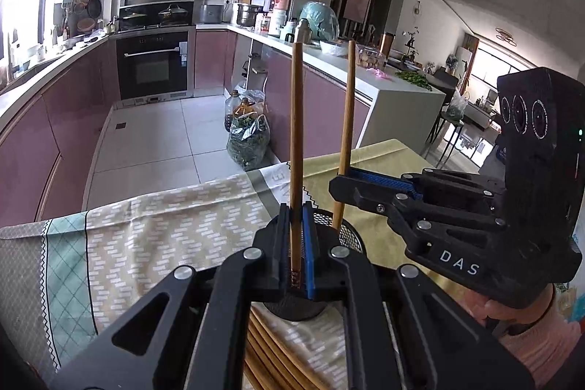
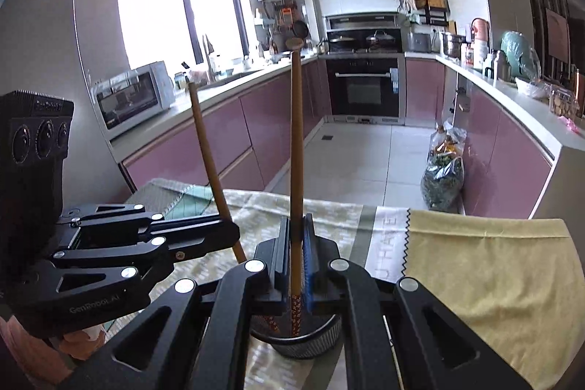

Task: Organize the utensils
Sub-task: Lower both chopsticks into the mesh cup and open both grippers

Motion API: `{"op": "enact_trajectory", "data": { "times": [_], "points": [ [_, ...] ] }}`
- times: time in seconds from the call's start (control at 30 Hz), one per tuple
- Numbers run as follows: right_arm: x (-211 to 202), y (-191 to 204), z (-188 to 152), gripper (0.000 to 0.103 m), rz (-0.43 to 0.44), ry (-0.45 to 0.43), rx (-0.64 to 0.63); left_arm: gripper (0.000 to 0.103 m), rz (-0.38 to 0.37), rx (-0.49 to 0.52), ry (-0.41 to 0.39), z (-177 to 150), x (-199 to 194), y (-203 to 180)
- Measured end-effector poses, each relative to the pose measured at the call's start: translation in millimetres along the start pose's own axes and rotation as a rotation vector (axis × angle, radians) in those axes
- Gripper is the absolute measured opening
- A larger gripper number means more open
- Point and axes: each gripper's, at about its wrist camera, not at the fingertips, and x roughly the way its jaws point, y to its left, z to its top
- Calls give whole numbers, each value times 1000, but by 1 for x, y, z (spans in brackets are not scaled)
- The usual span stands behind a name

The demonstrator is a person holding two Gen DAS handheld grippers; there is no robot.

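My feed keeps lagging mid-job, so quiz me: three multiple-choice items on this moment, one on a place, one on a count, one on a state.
1. Where do the lower ends of the held chopsticks point?
A. at the black mesh holder
B. at the oven
C. at the microwave

2. How many chopsticks does each gripper hold?
A. none
B. one
C. three

3. How do the fingers of both grippers stand?
A. wide open
B. open around a spoon
C. shut on a chopstick

Key: 1 A, both sticks run down to the mesh holder on the tablecloth. 2 B, one chopstick in the left gripper and one chopstick in the right gripper. 3 C, the pads press each stick upright.
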Motion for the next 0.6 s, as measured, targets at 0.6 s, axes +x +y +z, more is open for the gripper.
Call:
{"op": "enact_trajectory", "data": {
  "times": [0.6],
  "points": [
    [23,-6,-10,12,-26,61,55,11,35,-16,60,-1,40,14]
  ]
}}
